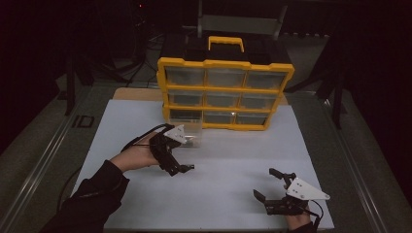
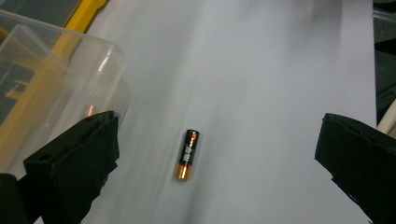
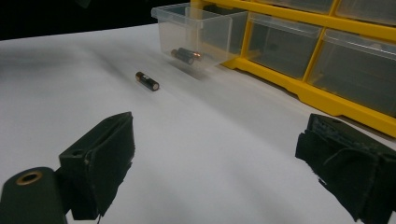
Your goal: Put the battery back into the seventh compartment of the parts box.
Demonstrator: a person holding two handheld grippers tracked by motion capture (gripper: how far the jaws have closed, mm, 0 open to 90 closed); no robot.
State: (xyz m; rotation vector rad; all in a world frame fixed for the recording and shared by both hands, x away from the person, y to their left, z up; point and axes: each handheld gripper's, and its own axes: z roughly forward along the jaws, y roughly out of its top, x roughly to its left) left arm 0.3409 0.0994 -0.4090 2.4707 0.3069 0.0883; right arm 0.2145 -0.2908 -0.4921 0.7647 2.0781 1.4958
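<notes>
Lying flat on the white sheet (image 1: 228, 160), the loose battery (image 2: 187, 154) is the thing under the left gripper (image 2: 215, 154), whose jaws stand wide apart on either side of it without touching it. The battery rests just beside the clear drawer (image 3: 205, 32), which has been pulled out of the bottom row of the yellow organizer (image 1: 225, 92) and sits on the sheet at the organizer's front left corner. Inside that drawer more batteries (image 3: 186, 55) lie against its floor. In the high view the left gripper (image 1: 180, 162) hangs just in front of the drawer, held by a hand (image 1: 133, 158). The right gripper (image 1: 272, 187) sits well apart from the drawer, toward the sheet's near right corner, its jaws also spread open and holding nothing.
</notes>
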